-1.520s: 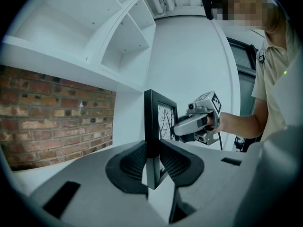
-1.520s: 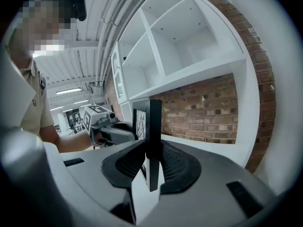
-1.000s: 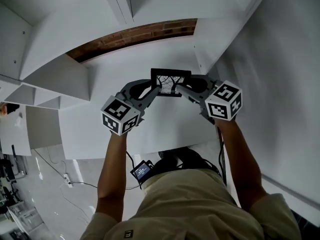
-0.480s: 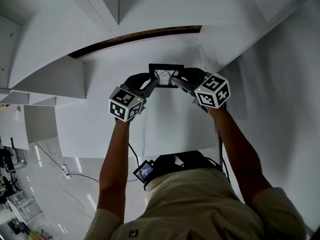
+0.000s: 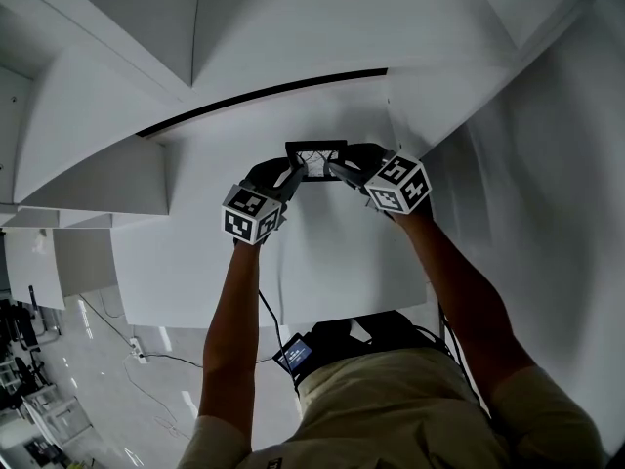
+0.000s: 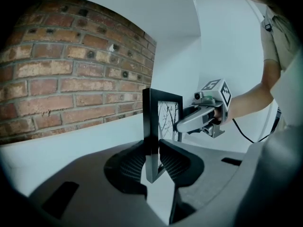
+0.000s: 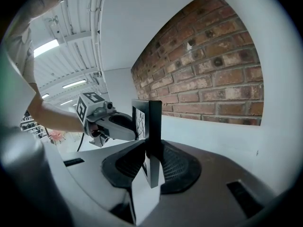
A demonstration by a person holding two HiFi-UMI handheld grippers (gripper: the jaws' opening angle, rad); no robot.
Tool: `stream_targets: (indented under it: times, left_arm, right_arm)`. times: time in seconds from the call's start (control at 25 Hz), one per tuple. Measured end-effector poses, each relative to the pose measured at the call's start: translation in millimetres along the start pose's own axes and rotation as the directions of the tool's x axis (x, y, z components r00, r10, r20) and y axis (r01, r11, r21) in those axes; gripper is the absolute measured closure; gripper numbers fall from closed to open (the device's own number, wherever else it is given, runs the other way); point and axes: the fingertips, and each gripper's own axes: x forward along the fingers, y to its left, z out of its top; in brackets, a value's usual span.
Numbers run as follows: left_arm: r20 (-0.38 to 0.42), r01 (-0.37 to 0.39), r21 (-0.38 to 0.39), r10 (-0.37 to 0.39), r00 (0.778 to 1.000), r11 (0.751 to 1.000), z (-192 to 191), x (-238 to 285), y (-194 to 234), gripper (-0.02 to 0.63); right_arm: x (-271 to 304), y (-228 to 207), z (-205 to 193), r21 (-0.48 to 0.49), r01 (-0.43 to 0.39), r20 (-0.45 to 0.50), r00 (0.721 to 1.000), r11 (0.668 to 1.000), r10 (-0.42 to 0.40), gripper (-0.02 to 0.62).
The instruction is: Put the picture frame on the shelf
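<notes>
A small black picture frame (image 5: 315, 157) with a bare-branch print stands upright between my two grippers, over the white shelf board (image 5: 322, 252). My left gripper (image 5: 291, 176) is shut on its left edge and my right gripper (image 5: 339, 172) is shut on its right edge. In the left gripper view the frame (image 6: 162, 119) is pinched edge-on between the ribbed pads at the left gripper (image 6: 152, 162). In the right gripper view the frame (image 7: 147, 119) sits the same way in the right gripper (image 7: 150, 163). Whether its lower edge touches the shelf I cannot tell.
A red brick wall (image 6: 71, 79) backs the shelf bay, also seen as the brick wall (image 7: 213, 65) in the right gripper view. White shelf dividers (image 5: 98, 174) stand to the left and a white side panel (image 5: 527, 164) rises on the right. Floor and cables (image 5: 127, 350) lie below.
Both grippers have carried the frame deeper into the shelf bay, away from me and lower. The brick strip in the head view has shrunk to a thin dark line.
</notes>
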Motion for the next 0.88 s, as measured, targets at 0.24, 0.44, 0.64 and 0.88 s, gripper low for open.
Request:
stream_targets:
  times: [0.24, 0.44, 0.64, 0.88]
  left_arm:
    - [-0.028, -0.024, -0.01, 0.024, 0.999, 1.0, -18, 17, 16, 0.523]
    - [-0.035, -0.037, -0.022, 0.036, 0.999, 0.999, -31, 33, 35, 0.523]
    - [-0.043, -0.057, -0.03, 0.056, 0.998, 0.998, -43, 40, 45, 0.523]
    - [-0.047, -0.062, -0.009, 0.062, 0.997, 0.998, -43, 54, 46, 0.523]
  right_arm:
    - [18, -15, -14, -0.027, 0.004, -0.016, 1.0, 1.0, -0.004, 0.508]
    - [39, -33, -24, -0.036, 0.003, -0.032, 0.999, 0.999, -0.004, 0.508]
    - [51, -40, -34, -0.05, 0.001, -0.051, 0.999, 0.999, -0.003, 0.508]
    - [51, -53, -39, -0.077, 0.02, -0.059, 0.998, 0.997, -0.025, 0.508]
